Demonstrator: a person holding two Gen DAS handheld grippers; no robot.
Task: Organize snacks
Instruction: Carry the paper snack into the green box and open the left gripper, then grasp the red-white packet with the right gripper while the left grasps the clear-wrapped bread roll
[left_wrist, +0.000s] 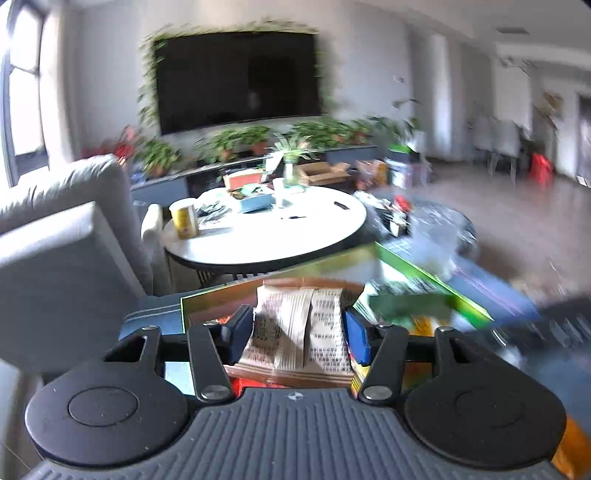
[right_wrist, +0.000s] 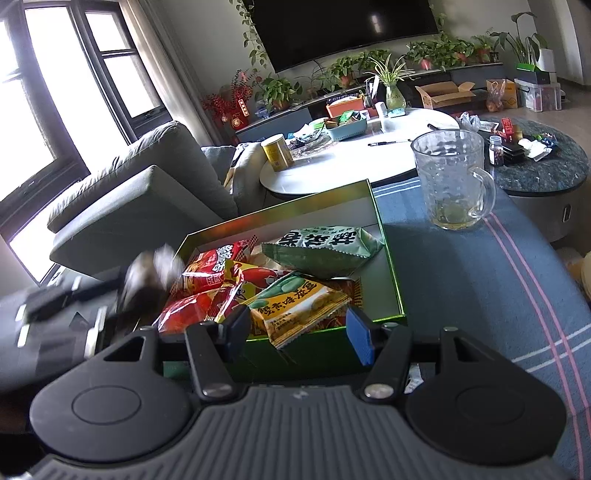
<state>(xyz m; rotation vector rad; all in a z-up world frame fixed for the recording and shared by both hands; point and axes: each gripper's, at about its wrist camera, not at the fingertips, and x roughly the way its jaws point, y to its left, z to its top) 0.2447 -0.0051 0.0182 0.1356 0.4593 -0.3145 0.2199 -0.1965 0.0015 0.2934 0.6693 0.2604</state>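
Snack packets fill the near half of a shallow green tray (right_wrist: 388, 258) that sits on a blue striped tablecloth (right_wrist: 480, 266). Seen from the right wrist, the right gripper (right_wrist: 295, 328) hovers at the tray's near wall with its jaws standing wide and nothing between the pads; the yellow packet (right_wrist: 295, 310) lies just ahead of it, its long axis running diagonally, one corner hanging over the tray's near edge. Red packets (right_wrist: 207, 291) crowd the tray's left side, and a green packet (right_wrist: 325, 247) lies farther back, towards the far right corner. A clear glass mug (right_wrist: 450, 177) stands well apart, beyond the tray.

The left gripper (left_wrist: 295, 332) appears in its own view with jaws partly open and a pale printed packet (left_wrist: 299, 332) lying between the pads; the blur makes it hard to tell whether the pads press on it, so no grip can be claimed. That packet's long axis runs away from the gripper, over the tray. Judging by position, the right hand is nearer the yellow packet, so squaring it inside the tray likely falls to that side
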